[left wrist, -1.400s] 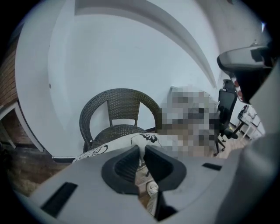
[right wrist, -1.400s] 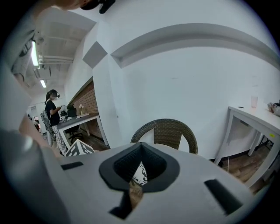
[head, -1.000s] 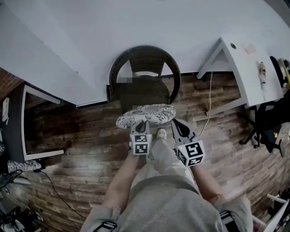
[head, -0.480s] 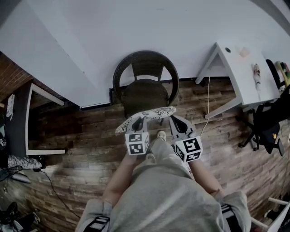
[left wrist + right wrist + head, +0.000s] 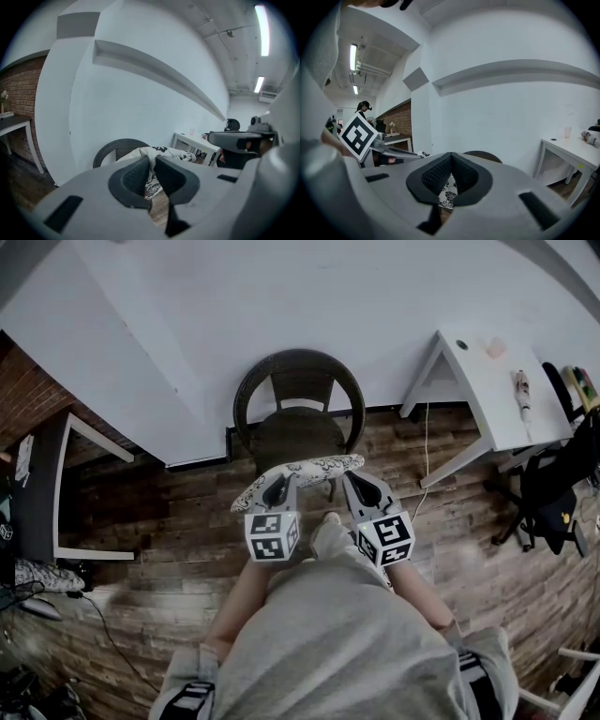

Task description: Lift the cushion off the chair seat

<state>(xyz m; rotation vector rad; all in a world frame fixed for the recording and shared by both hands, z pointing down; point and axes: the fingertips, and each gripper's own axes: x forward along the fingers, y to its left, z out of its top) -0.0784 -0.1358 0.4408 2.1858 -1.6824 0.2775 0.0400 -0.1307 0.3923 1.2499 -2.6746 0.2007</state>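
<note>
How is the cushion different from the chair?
The cushion is pale with a dark flowery pattern; the chair is dark woven wicker. The cushion hangs tilted, pinched by the left claw and right claw; the chair stands on the floor. Both look rounded.

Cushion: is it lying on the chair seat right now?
No: the left gripper and right gripper hold the cushion up by its near edge, and the seat lies bare.
</note>
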